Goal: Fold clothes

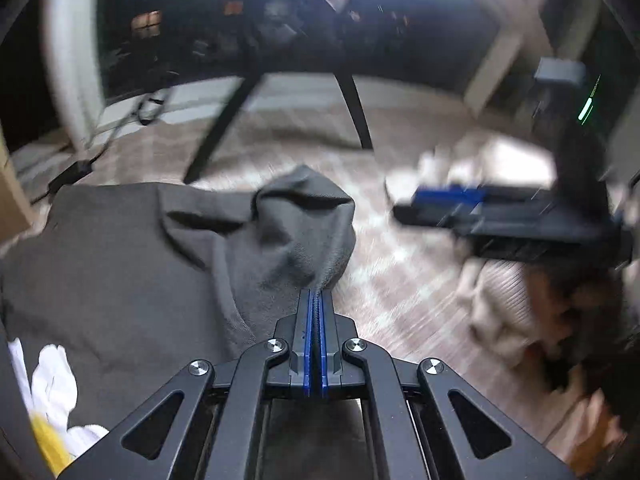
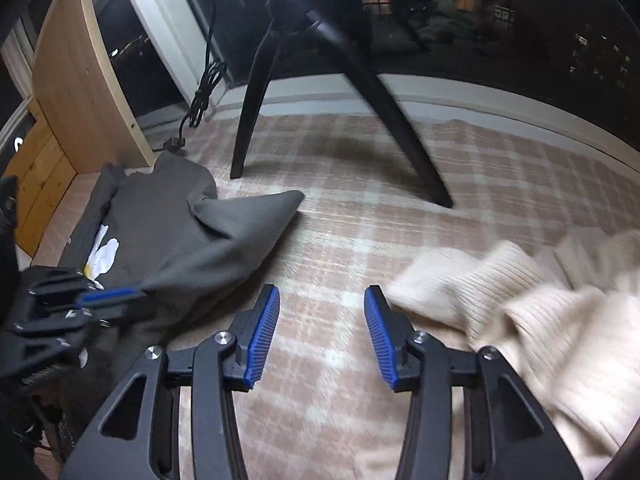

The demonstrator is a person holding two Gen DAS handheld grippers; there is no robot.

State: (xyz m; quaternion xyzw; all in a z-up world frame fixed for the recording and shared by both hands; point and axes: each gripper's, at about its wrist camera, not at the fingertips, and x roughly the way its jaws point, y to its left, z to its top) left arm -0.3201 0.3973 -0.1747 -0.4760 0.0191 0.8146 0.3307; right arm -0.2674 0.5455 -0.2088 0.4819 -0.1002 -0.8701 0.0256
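Note:
A dark grey garment [image 1: 128, 256] with a white and yellow flower print [image 1: 52, 392] lies on the checked blanket. My left gripper [image 1: 316, 294] is shut on a bunched fold of that grey cloth, which rises to a peak in front of the jaws. The right wrist view shows the same garment [image 2: 172, 236] at the left, with the left gripper [image 2: 136, 294] pinching its edge. My right gripper [image 2: 322, 294] stands open above the bare blanket, nothing between its blue pads [image 2: 264, 332]. A cream ribbed sweater [image 2: 532, 300] lies crumpled just right of the right gripper.
A pink and cream checked blanket [image 2: 340, 208] covers the floor. Black stand legs [image 2: 256, 92] rise beyond the clothes. A wooden shelf unit [image 2: 76, 92] and a hanging black cable [image 2: 204, 84] stand at the left. A dark window runs along the back.

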